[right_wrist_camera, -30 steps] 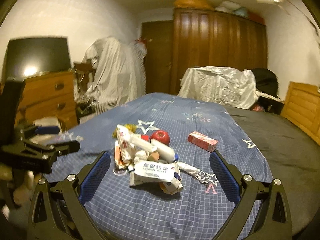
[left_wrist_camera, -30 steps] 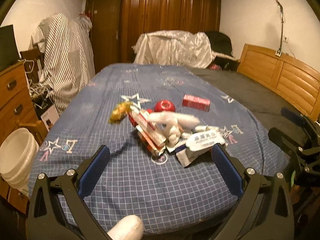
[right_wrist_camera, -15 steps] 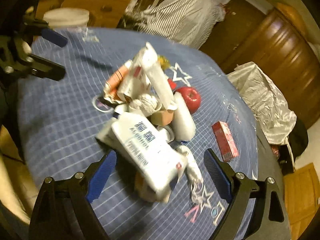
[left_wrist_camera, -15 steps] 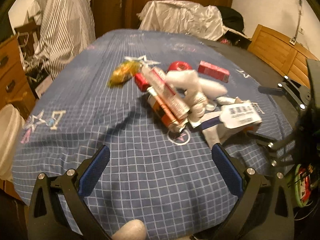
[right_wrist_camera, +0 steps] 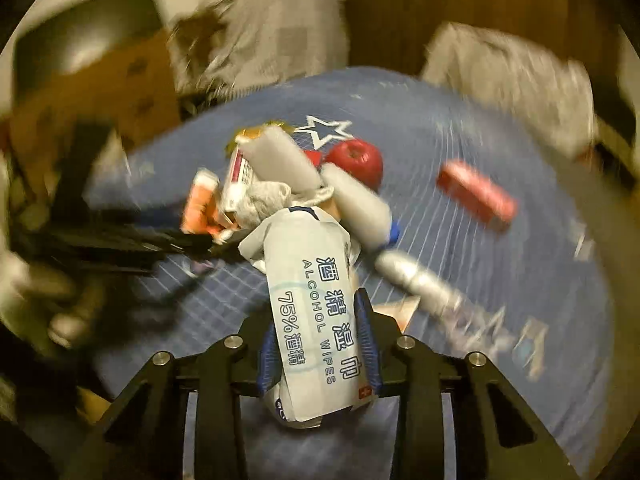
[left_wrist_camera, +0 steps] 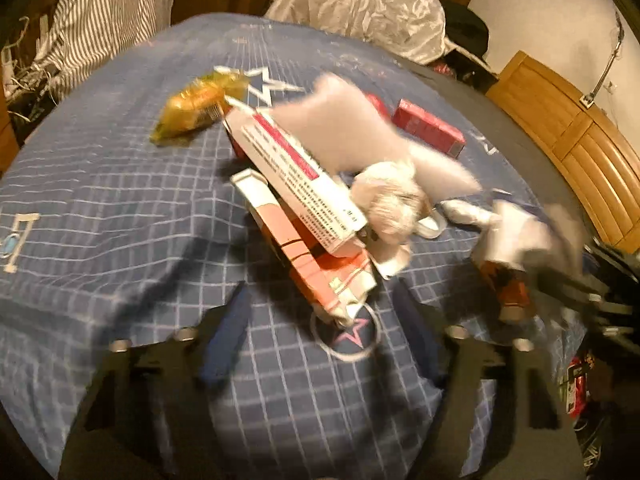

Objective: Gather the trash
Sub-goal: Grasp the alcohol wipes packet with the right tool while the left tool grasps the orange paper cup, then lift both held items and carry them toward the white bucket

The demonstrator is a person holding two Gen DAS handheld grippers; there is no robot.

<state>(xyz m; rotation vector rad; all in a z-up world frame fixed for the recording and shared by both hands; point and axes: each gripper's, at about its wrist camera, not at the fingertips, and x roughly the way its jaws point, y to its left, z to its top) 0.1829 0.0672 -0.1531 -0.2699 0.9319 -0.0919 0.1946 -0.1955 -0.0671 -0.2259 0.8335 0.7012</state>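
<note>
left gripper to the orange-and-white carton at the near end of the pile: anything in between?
Nothing visible. The left gripper, jaws closing, has only bare blue checked bedspread between its fingers and the orange-and-white carton, whose near end lies just ahead of them.

On the bed (left_wrist_camera: 120, 208) lie one yellow snack wrapper (left_wrist_camera: 194, 106), one red apple (right_wrist_camera: 355, 160), one red carton set apart (right_wrist_camera: 476, 196), two long boxes stacked, a white-and-pink one (left_wrist_camera: 296, 176) over an orange one (left_wrist_camera: 308, 264), one wipes pack (right_wrist_camera: 316, 312), and one crumpled tissue wad (left_wrist_camera: 390, 204).
</note>
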